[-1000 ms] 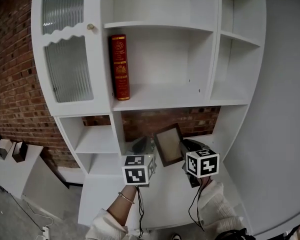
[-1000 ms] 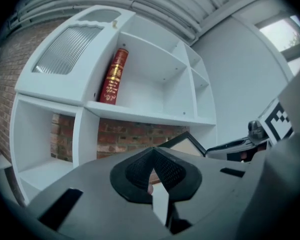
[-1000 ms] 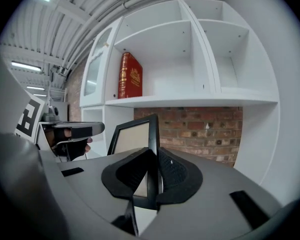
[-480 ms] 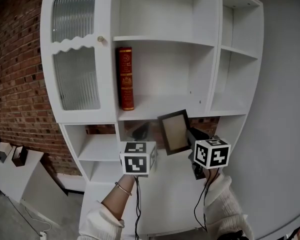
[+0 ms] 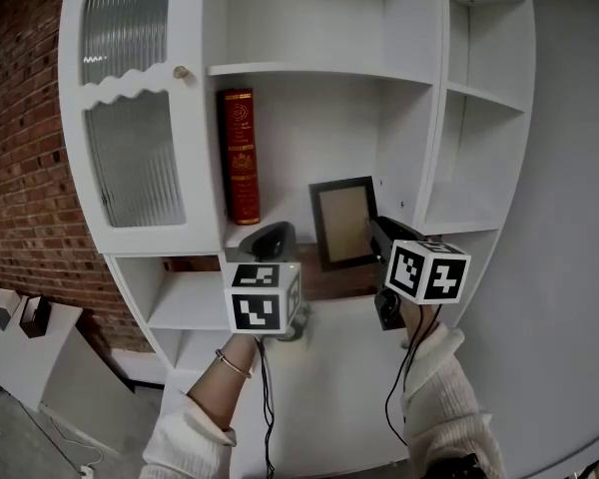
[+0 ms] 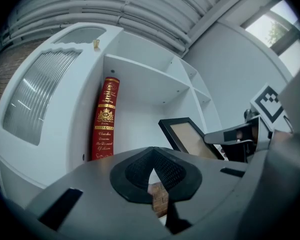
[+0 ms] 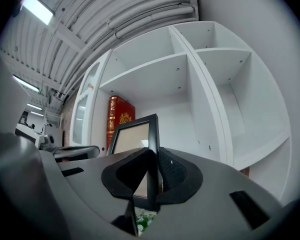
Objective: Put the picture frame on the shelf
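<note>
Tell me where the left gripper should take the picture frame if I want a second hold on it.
Take the picture frame on its free left border, coming in from the left with the jaws across its thin depth. The right gripper clamps the right border, and the frame stands upright, facing you. The left gripper is shut and empty, so open it first.

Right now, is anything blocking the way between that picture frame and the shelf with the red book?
Nothing visible does. The right gripper holds the picture frame by its edge, upright in front of the shelf. The red book stands at that shelf's left end; the space to its right is bare.
</note>
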Available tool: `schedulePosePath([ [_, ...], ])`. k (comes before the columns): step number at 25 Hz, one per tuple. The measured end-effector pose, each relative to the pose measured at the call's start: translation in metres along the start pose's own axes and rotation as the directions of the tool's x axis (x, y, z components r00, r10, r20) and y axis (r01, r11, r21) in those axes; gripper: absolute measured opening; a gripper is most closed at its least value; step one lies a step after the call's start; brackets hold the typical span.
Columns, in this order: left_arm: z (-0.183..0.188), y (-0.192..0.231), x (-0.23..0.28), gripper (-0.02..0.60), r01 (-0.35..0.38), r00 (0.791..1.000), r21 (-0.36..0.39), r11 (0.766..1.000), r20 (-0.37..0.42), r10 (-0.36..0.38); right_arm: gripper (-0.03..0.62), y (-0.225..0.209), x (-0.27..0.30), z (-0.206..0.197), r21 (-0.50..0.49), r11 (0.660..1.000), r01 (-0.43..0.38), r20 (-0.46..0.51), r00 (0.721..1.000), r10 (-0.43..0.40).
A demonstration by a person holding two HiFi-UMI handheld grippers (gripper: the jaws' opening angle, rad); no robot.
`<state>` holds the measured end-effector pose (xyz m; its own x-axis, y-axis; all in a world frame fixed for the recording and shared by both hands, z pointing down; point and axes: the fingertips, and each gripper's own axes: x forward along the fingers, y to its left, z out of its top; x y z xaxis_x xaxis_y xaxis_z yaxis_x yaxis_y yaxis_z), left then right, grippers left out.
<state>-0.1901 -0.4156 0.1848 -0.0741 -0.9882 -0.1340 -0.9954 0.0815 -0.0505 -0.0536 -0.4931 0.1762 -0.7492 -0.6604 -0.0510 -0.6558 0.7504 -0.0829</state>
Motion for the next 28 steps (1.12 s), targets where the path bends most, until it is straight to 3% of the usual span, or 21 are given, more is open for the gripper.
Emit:
schedulePosePath([
  [6,0.004,0.014,0.044,0.006,-0.033,0.999,-0.014,0.999,-0.002,0.033,0.073,-0.008,0.055,0.018,0.004,0.999,-0.038,0.007,0.999,0.038],
  [15,0.014,0.034,0.082,0.006,-0.076,0.996,0.008,0.997,-0.040,0.076,0.074,-0.016,0.108,0.018,0.021,0.998,-0.062,-0.081,0.995,0.063],
  [28,0.017,0.047,0.086,0.006,-0.085,0.994,-0.025,0.996,-0.078,0.082,0.074,-0.016,0.132,-0.001,0.040,0.999,-0.031,-0.225,0.974,0.039],
])
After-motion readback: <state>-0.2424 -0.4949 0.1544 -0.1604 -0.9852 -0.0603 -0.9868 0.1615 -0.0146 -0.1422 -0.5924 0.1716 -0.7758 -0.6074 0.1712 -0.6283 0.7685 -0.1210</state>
